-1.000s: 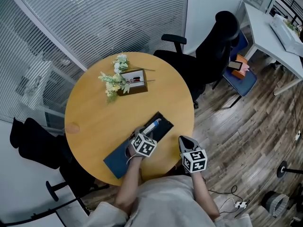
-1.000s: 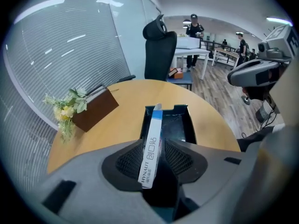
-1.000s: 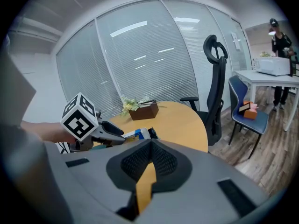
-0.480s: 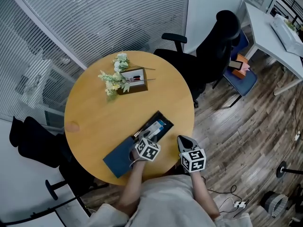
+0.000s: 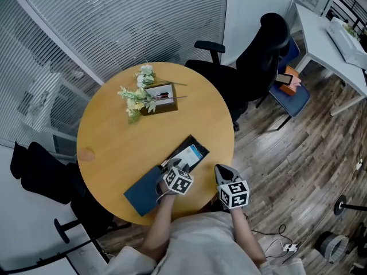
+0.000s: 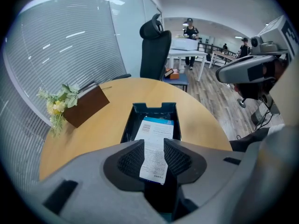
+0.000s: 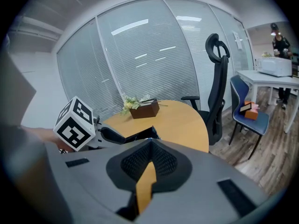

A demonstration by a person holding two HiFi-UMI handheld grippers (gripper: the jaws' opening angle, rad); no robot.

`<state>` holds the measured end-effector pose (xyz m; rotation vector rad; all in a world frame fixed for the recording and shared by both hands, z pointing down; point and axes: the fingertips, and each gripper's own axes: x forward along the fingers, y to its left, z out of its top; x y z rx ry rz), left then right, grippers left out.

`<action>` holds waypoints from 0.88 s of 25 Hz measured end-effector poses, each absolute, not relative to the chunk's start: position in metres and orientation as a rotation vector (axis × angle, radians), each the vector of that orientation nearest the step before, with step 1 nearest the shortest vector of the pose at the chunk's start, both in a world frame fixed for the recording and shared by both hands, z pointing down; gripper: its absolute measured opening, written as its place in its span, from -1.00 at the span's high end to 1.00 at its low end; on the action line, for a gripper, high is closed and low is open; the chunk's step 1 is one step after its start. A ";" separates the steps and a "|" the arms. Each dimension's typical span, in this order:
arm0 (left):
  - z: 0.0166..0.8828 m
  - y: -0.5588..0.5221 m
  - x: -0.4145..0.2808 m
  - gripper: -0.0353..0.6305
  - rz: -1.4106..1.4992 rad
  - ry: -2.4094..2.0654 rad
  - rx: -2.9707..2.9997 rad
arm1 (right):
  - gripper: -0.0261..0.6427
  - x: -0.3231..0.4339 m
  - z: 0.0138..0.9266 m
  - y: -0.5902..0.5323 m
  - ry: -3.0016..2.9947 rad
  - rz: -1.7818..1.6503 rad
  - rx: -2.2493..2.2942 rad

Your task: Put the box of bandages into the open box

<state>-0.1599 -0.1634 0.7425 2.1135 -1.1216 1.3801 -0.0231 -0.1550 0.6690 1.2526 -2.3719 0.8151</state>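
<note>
The bandage box (image 5: pixel 189 154), white with a blue end, lies flat inside the dark blue open box (image 5: pixel 202 144) near the front of the round table (image 5: pixel 114 142). In the left gripper view the bandage box (image 6: pixel 155 139) rests in the tray (image 6: pixel 154 108), and its near end shows in the gap beneath the jaws. My left gripper (image 5: pixel 174 165) (image 6: pixel 154 149) hovers over that end, jaws slightly apart and open. My right gripper (image 5: pixel 221 170) (image 7: pixel 149 164) hangs past the table's near right edge, shut and empty.
The open box's lid (image 5: pixel 141 191) lies flat toward the person. A brown wooden holder with flowers (image 5: pixel 150 98) sits at the table's far side. A black chair (image 5: pixel 261 53) stands behind the table, another (image 5: pixel 40 171) to the left. People (image 6: pixel 189 29) stand far off.
The bandage box was held on edge over the tray and now lies flat in it. My left gripper has drawn back slightly toward the person. The right gripper stayed put.
</note>
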 end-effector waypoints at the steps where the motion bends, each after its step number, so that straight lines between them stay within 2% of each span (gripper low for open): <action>1: 0.741 -0.163 -0.160 0.50 1.377 -1.126 2.114 | 0.93 -0.023 0.669 -0.155 -2.372 0.815 1.249; 22: 0.686 -0.145 -0.201 0.50 0.883 -1.281 2.092 | 0.93 -0.058 0.673 -0.153 -2.391 0.772 1.097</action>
